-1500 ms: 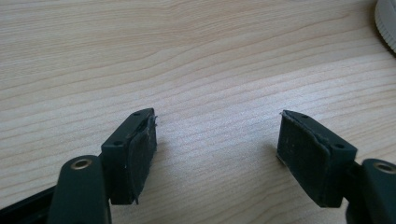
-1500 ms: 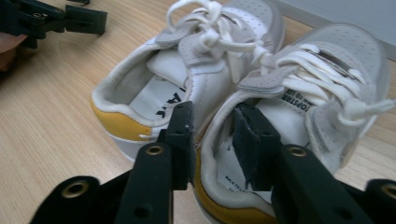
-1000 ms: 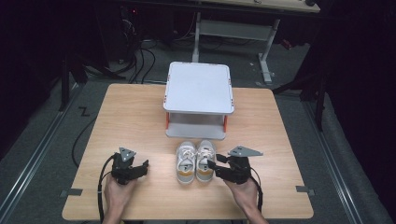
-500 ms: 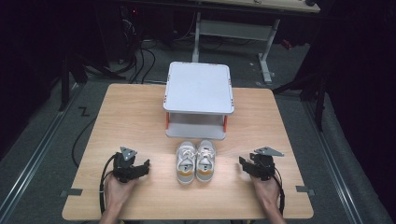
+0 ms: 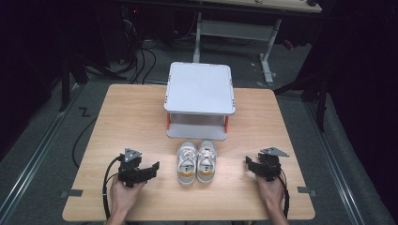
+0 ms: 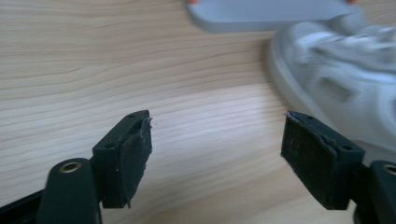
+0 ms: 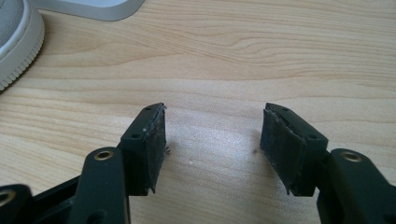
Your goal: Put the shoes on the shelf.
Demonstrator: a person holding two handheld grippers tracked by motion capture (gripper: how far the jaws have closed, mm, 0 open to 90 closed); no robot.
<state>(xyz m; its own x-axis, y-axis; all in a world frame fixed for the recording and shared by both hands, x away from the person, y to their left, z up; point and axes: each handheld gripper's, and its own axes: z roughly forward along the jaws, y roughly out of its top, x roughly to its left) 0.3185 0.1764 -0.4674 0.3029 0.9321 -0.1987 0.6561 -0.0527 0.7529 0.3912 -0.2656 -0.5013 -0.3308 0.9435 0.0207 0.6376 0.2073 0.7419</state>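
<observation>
Two grippers down on the bench, one pair of shoes parked between them.

Left gripper (image 5: 151,169) sits near the front-left corner, jaws spread wide with bare wood between them; in the left gripper view (image 6: 217,154) a blurred grey-white shoe (image 6: 341,70) lies just past the right-hand jaw, not touching. Mid-bench, two shoes (image 5: 197,161) stand side by side, toes toward the front edge, white laces, orange-yellow toe patches, no writing readable. Behind them, one white two-tier shelf (image 5: 199,89) with orange posts at the back edge. Right gripper (image 5: 249,165) rests toward the front-right corner, jaws wide and empty, well apart from the shoes; its own view (image 7: 212,140) catches a white sole rim (image 7: 21,42).
</observation>
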